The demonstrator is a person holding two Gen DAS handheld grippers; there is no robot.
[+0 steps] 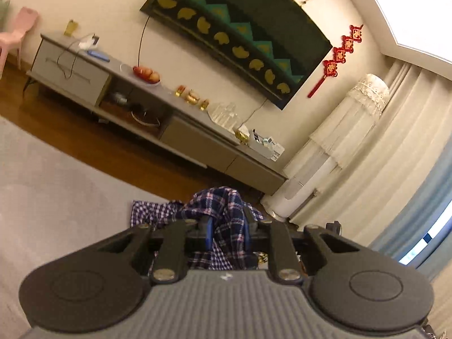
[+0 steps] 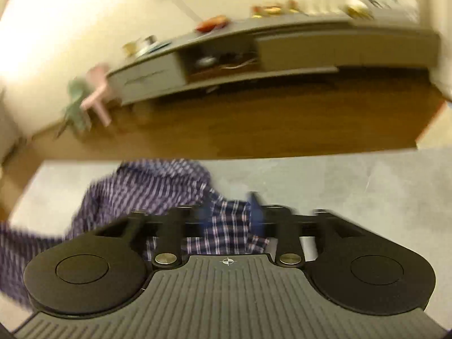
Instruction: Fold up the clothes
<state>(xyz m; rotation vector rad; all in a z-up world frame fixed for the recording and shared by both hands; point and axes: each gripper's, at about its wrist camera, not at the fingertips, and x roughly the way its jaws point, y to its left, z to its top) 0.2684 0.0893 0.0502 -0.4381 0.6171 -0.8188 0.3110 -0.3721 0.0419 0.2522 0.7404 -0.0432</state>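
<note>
Both the left gripper (image 1: 228, 233) and right gripper (image 2: 230, 216) are pinching the plaid shirt (image 1: 223, 212) in their jaws above the grey table (image 2: 339, 180). A TV cabinet (image 1: 180, 124) is standing behind, and a pink chair (image 2: 97, 96) beside it.

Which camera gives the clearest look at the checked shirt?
The left wrist view: the plaid shirt is sharp there, bunched between the left gripper fingers. The right wrist view shows more cloth trailing left from the right gripper, but motion-blurred.
</note>
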